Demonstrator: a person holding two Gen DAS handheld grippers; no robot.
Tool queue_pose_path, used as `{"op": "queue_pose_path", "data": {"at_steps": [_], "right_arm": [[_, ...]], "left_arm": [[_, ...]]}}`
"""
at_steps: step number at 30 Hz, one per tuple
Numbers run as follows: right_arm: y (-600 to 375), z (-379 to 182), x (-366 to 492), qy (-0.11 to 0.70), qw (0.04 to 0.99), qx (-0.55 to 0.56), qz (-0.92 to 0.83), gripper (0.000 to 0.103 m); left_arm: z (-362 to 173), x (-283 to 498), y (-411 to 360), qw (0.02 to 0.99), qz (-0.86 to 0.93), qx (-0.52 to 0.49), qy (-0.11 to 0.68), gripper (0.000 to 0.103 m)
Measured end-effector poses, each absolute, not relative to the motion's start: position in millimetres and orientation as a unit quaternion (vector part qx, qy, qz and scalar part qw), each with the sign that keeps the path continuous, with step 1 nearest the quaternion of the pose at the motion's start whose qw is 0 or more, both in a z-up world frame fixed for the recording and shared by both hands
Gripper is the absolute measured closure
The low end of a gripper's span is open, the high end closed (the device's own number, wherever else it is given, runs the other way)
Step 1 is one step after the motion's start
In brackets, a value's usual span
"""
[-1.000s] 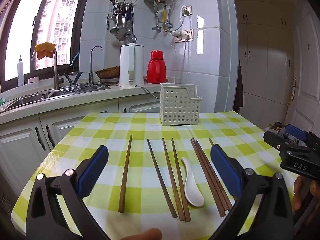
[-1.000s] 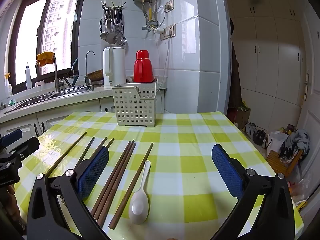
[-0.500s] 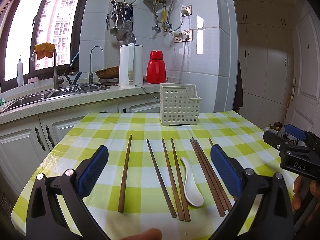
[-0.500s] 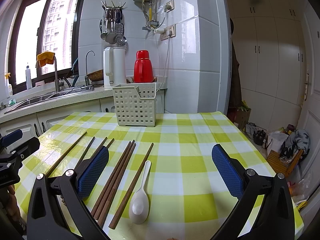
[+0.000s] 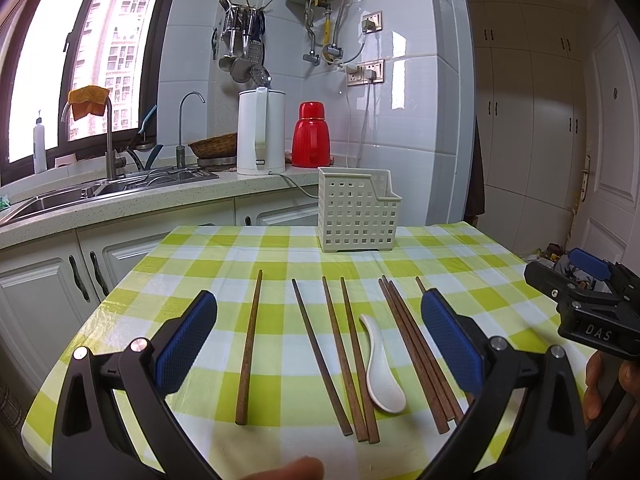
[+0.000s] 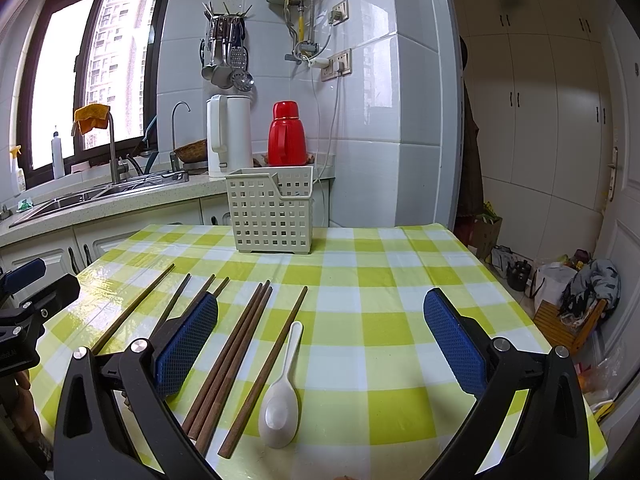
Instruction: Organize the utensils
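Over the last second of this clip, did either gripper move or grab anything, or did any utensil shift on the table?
Nothing visibly changed. The left gripper and right gripper both hang open over the checked tablecloth, holding nothing. The chopsticks, the white spoon and the slotted basket lie where they were.

"DAS" is printed on the right hand-held gripper (image 5: 591, 280).
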State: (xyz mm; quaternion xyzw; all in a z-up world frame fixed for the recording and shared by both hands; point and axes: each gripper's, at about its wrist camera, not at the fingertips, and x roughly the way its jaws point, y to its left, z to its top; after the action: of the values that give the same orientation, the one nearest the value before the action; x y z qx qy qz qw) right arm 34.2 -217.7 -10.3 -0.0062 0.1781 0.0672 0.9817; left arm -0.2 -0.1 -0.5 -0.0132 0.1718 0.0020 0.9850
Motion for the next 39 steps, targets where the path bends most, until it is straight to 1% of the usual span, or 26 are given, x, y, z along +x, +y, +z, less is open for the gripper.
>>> {"op": "queue_pose_path", "data": {"at_steps": [39], "right_arm": [[-217.4,-8.6,34.1,0.178,0.982,-0.006,0.067,0.007]], "left_arm": [[-0.5,2.5,-7.4,0.985,0.002,-0.014,0.171,0.004]]}}
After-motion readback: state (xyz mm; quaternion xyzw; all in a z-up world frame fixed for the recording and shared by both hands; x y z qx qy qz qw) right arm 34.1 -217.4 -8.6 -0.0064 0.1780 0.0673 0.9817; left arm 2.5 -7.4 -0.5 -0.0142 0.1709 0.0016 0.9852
